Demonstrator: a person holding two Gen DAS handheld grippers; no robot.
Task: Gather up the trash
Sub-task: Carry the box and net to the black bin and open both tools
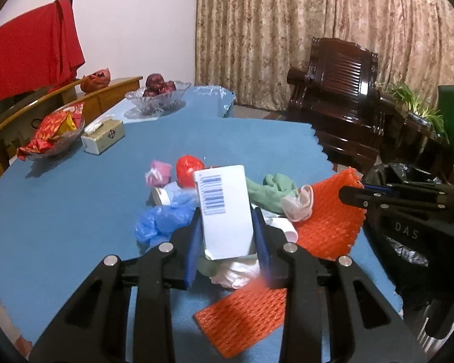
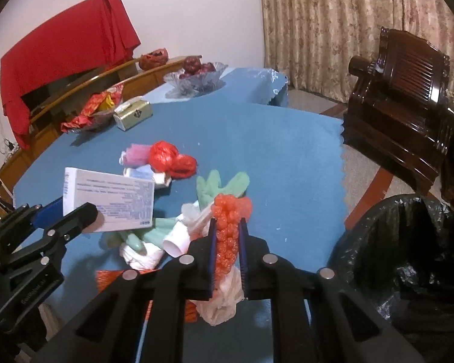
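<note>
White cardboard, a small box (image 1: 225,211) printed with blue barcode lines, stands nearly upright between the blue pads of the left tool (image 1: 228,236), which pinches it above the trash pile (image 1: 215,199) on the blue table (image 1: 75,211). Just right of the box in the left wrist view, the right tool (image 2: 227,242) presses together on an orange foam net (image 1: 330,220) with a scrap of pale plastic film (image 2: 224,296) caught in the same grip.

Only the right wrist view shows the printed broad face of the box (image 2: 109,202) and the net bunched and squeezed thin between the pads; the left wrist view shows the net as a flat sheet hanging off the right tool, and a second orange net (image 1: 242,314) lying on the table under the box.

Around the box lie a blue plastic bag (image 1: 163,220), a green glove (image 2: 221,184), a red crumpled ball (image 2: 166,157), a pink wad (image 2: 136,154) and a white paper cup (image 2: 177,242), all crowded close together. Beyond the box the cloth is bare up to its scalloped edge (image 2: 342,139).

Right of the box, off the table edge, a bin lined with a black bag (image 2: 408,257) stands open, close by the right tool. A dark wooden chair (image 2: 399,103) stands beyond it. Far behind the box sit a tissue box (image 1: 103,136), a glass bowl of red packets (image 1: 54,130) and a glass bowl of dark fruit (image 1: 157,96).
</note>
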